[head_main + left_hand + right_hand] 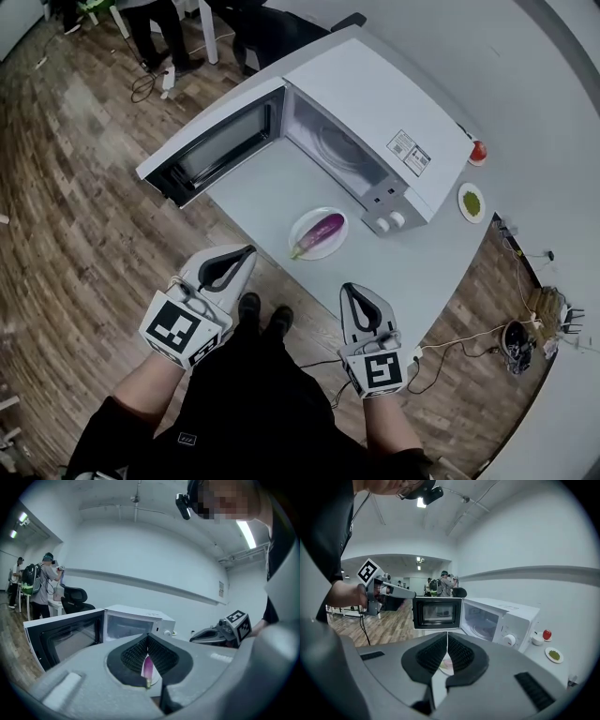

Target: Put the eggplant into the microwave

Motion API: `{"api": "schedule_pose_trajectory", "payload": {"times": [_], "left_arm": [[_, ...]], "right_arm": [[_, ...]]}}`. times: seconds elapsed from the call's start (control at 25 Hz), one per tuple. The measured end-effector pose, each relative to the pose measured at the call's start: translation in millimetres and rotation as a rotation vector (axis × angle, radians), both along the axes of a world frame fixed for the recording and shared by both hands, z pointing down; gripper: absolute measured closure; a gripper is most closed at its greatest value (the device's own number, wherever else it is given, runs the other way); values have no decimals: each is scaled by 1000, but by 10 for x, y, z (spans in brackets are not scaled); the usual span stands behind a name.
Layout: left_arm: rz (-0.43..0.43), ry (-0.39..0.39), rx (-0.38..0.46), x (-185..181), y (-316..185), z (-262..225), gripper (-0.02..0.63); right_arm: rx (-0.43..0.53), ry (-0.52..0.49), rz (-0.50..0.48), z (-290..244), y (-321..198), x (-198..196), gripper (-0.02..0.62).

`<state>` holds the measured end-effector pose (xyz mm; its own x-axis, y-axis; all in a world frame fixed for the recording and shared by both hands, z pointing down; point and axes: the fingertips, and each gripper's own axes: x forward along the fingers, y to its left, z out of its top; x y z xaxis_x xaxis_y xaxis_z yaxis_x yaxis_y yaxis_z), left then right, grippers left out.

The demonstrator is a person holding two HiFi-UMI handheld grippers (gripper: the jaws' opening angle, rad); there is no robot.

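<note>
A purple eggplant (322, 232) lies on a white plate (302, 222) on the grey table, just in front of the white microwave (375, 112), whose door (214, 141) hangs wide open to the left. Both grippers hover short of the table's near edge, away from the plate. My left gripper (246, 253) is shut with nothing in it; through its jaws a sliver of the eggplant (147, 667) shows far ahead. My right gripper (349, 290) is shut and empty too, pointing at the plate (443, 665) and the microwave's open cavity (482, 617).
A small dish of green stuff (472, 201) and a cup with a red fruit (478, 152) stand right of the microwave. Cables and a power strip (511, 234) lie past the table's right end. People stand in the far room (41, 585). Wooden floor lies under me.
</note>
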<state>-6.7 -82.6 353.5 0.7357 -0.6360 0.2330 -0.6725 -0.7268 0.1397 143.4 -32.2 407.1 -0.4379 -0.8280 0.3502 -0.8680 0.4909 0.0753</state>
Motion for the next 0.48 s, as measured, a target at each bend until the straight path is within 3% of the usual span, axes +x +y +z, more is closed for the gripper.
{"api": "schedule_pose_trajectory", "payload": {"times": [0.48], "left_arm": [[95,-71,-56,258,-138,673,598]], "right_arm": [[-26,249,-58,689,-243,45,580]]}}
